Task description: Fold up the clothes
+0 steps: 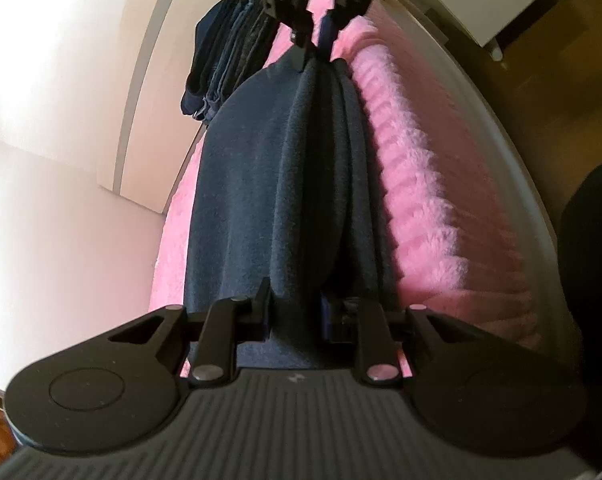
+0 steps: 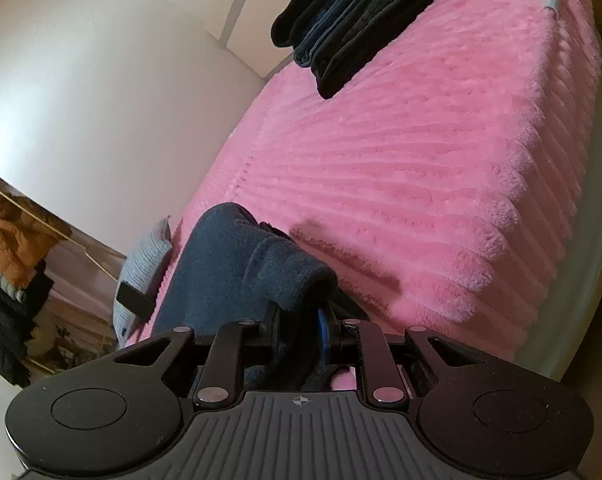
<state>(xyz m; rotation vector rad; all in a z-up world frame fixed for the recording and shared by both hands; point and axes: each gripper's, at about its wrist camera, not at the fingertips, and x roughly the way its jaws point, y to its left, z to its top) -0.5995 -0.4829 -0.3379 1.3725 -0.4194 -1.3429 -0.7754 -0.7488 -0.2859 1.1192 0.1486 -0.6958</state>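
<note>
I see the dark blue garment is soft, matt fleece cloth with a fuzzy nap. The pink blanket on the bed is plush, ribbed and fluffy. My left tool is matt black plastic with small shiny metal pins.

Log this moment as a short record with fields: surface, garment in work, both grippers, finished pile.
surface: pink ribbed fleece blanket covering the bed
garment in work: dark blue fleece garment, stretched between the two grippers in lengthwise folds
left gripper: fingers shut on the near end of the garment
right gripper: fingers shut on the garment's other end
finished pile: stack of folded dark clothes at the far end of the blanket, apart from the garment
</note>
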